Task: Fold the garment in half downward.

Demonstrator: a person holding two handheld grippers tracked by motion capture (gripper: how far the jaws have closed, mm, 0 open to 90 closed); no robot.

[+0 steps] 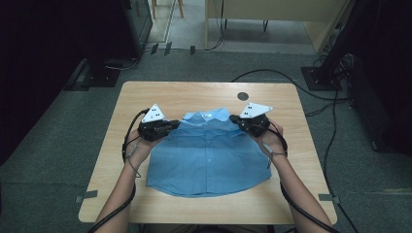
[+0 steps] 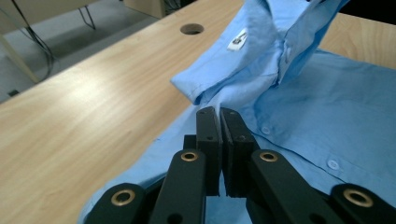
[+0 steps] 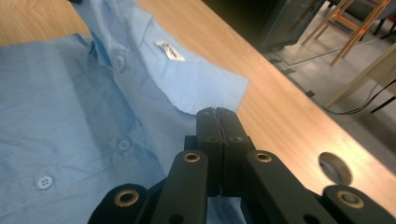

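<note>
Gripping: both claws clamped on the blue shirt [image 1: 209, 155], one at each shoulder beside the collar [image 1: 206, 116].
Shirt: lies front up on the table [image 1: 194, 92], buttoned, hem toward the person, collar toward the far edge.
Left claw [image 2: 219, 111]: jaws pressed together, fabric pinched at the tips just below the left collar point; cloth pulls up into a ridge there.
Right claw [image 3: 218, 111]: jaws together on the shirt edge just under the right collar point; how much cloth sits between the pads is hard to tell, tips cover it.
High view: left claw [image 1: 171, 125] and right claw [image 1: 238, 119] sit at opposite shoulders, pointing inward at each other.
Label [image 2: 237, 39]: white tag inside the collar, text too small to read.
Table hole [image 1: 243, 95]: round grommet near the far edge, beyond the collar, apart from the shirt.
</note>
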